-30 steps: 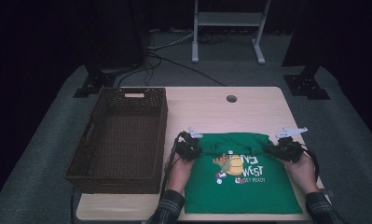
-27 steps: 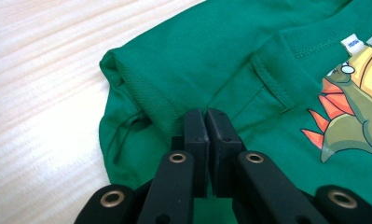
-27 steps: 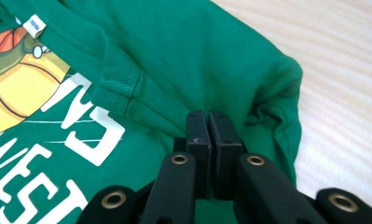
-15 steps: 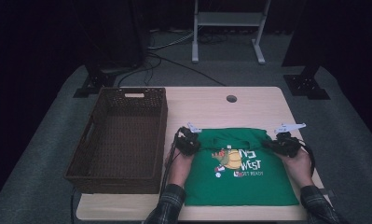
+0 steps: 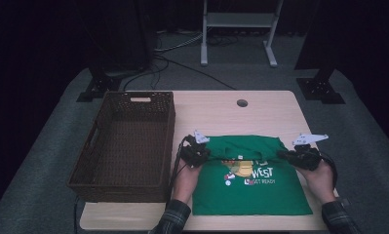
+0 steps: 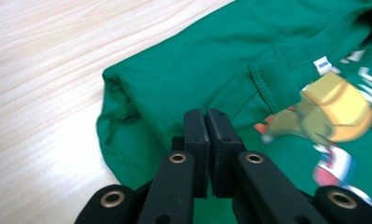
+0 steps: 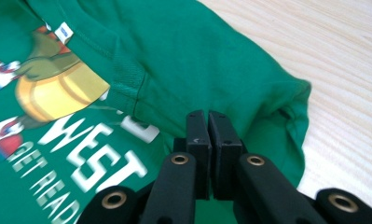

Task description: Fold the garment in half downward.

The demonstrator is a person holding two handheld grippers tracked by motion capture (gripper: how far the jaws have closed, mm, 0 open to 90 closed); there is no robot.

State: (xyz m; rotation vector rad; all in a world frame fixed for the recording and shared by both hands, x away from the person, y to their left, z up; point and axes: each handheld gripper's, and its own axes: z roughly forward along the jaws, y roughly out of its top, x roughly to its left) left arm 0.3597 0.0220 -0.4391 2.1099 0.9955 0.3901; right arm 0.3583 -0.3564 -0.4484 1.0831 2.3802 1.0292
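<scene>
A green T-shirt (image 5: pixel 250 195) with a cartoon print and white lettering lies flat on the wooden table (image 5: pixel 221 112), near its front edge. My left gripper (image 5: pixel 207 155) is at the shirt's upper left corner and my right gripper (image 5: pixel 284 156) at its upper right corner. In the left gripper view the jaws (image 6: pixel 207 114) are pressed together on a fold of the green T-shirt (image 6: pixel 197 70) beside the collar. The right gripper view shows the same: jaws (image 7: pixel 207 115) closed on the green T-shirt (image 7: pixel 197 60) near its sleeve. The top part of the shirt is folded over.
A dark wicker basket (image 5: pixel 99 141) stands open on the left part of the table, close to my left hand. A round cable hole (image 5: pixel 242 103) sits near the far edge. Bare wood lies between the shirt and that edge.
Both grippers have pulled the shirt a little toward the far side of the table and lifted its top edge slightly. The jaws have stayed closed throughout.
</scene>
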